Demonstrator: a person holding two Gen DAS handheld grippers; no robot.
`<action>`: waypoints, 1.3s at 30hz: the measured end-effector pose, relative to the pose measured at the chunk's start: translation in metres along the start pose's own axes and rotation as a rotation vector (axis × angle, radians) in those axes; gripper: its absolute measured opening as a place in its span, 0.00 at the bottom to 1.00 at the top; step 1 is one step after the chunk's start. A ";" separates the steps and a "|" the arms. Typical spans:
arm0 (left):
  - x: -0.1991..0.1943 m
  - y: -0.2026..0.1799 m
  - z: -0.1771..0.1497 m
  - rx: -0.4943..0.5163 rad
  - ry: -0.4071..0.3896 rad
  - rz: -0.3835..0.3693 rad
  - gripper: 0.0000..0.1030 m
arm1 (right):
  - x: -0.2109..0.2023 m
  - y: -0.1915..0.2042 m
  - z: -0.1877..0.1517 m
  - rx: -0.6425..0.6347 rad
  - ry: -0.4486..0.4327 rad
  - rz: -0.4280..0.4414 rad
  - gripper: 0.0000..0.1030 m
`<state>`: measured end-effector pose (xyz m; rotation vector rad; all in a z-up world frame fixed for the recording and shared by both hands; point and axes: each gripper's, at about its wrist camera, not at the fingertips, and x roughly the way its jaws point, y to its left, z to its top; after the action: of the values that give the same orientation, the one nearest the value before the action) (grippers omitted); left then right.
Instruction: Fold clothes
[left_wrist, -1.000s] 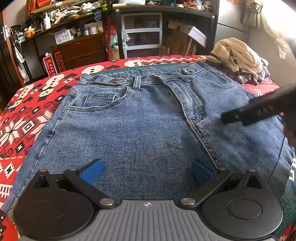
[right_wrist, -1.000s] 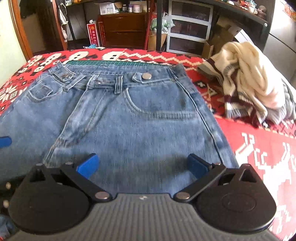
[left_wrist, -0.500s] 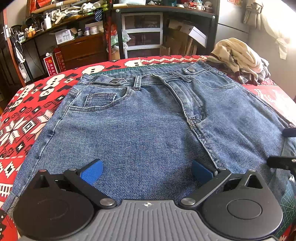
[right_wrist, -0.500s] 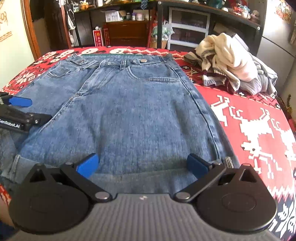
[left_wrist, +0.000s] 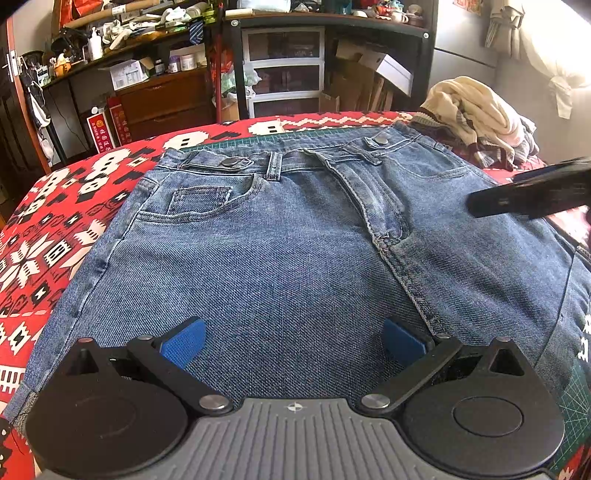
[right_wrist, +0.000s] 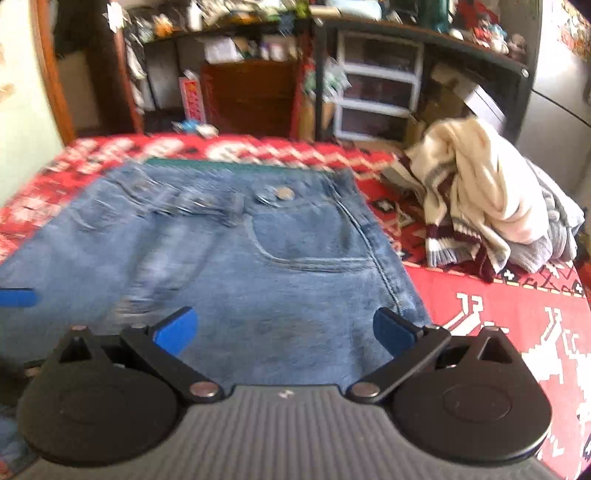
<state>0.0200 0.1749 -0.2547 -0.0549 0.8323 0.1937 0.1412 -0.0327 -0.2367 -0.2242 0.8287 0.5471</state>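
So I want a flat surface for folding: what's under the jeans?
A green cutting mat peeks out past the waistband of the jeans and at the near right corner, lying on a red patterned cloth. How far the mat reaches under the denim is covered.

Each black two-finger gripper (left_wrist: 293, 341) (right_wrist: 282, 330) had blue ribbed pads (left_wrist: 183, 341), silver pivot screws, round black discs and a grey ridged body.
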 end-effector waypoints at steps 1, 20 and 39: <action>0.000 0.000 0.000 0.000 0.000 0.000 1.00 | 0.010 -0.003 0.000 0.003 0.028 -0.015 0.99; 0.000 0.000 -0.001 0.003 -0.006 -0.003 1.00 | -0.056 -0.029 -0.093 -0.013 -0.014 0.008 0.99; -0.001 0.002 -0.003 0.011 -0.021 -0.010 1.00 | -0.059 -0.012 -0.086 -0.054 -0.083 -0.040 1.00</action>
<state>0.0172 0.1759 -0.2561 -0.0474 0.8124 0.1798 0.0606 -0.0983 -0.2492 -0.2654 0.7281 0.5376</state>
